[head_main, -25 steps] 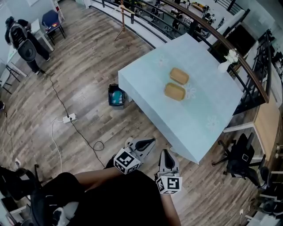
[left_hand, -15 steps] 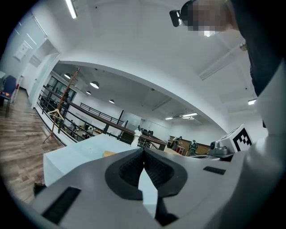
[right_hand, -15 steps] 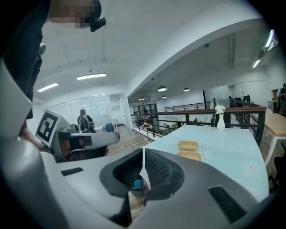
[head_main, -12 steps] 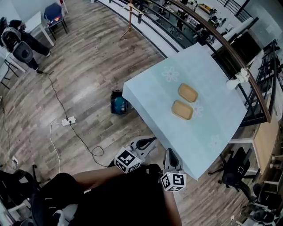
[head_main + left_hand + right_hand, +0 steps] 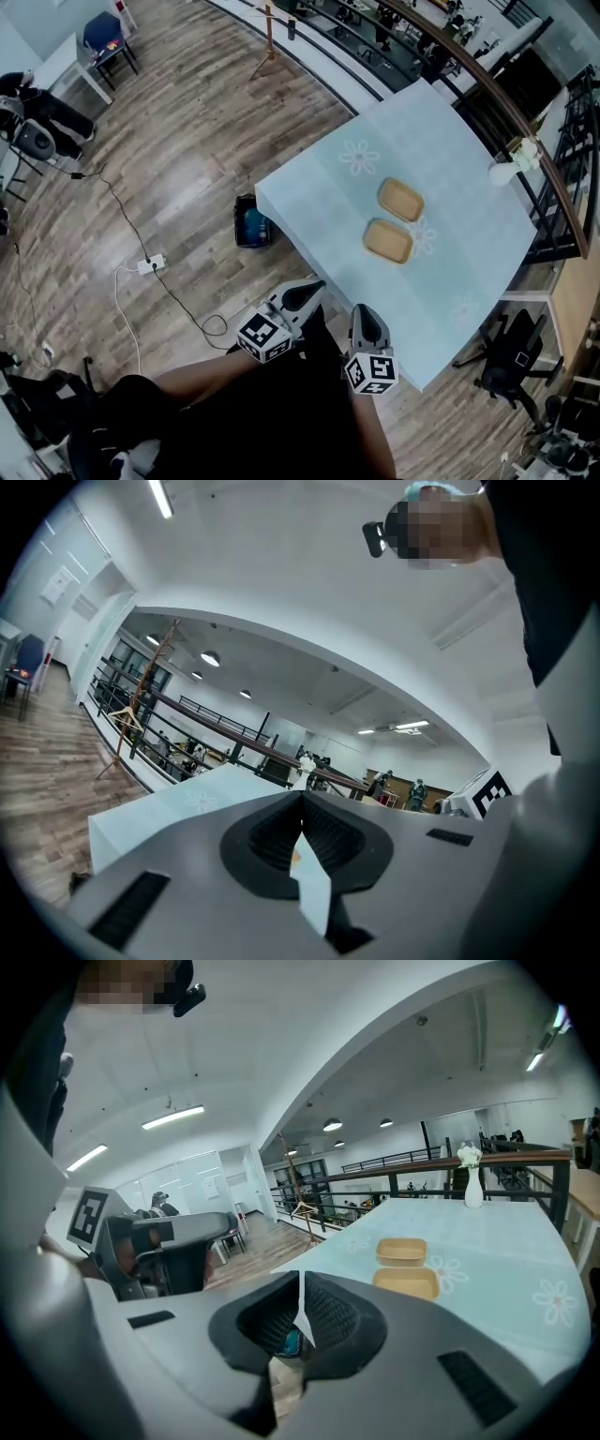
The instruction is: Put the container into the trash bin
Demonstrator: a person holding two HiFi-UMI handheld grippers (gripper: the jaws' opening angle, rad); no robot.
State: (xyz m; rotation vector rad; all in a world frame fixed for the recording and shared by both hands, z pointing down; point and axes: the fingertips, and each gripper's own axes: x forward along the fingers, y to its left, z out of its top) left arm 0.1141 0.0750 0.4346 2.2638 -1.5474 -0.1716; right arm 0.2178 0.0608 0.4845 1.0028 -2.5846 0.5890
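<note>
Seen from above, a shallow tan rectangular container (image 5: 388, 240) lay on a pale blue flower-printed table (image 5: 459, 178), just beside a second tan container (image 5: 401, 199). A small black trash bin (image 5: 251, 223) stood on the wooden floor by the table's corner. The left gripper (image 5: 317, 284) and right gripper (image 5: 364, 310) hovered near the table's edge, each with its jaws pressed together on nothing.

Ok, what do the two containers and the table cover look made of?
Near container and far container: tan, matte, probably moulded fibre or paper, possibly plastic. Table cover: pale blue with white flower prints, hanging over the edges, so cloth or thin vinyl.
</note>
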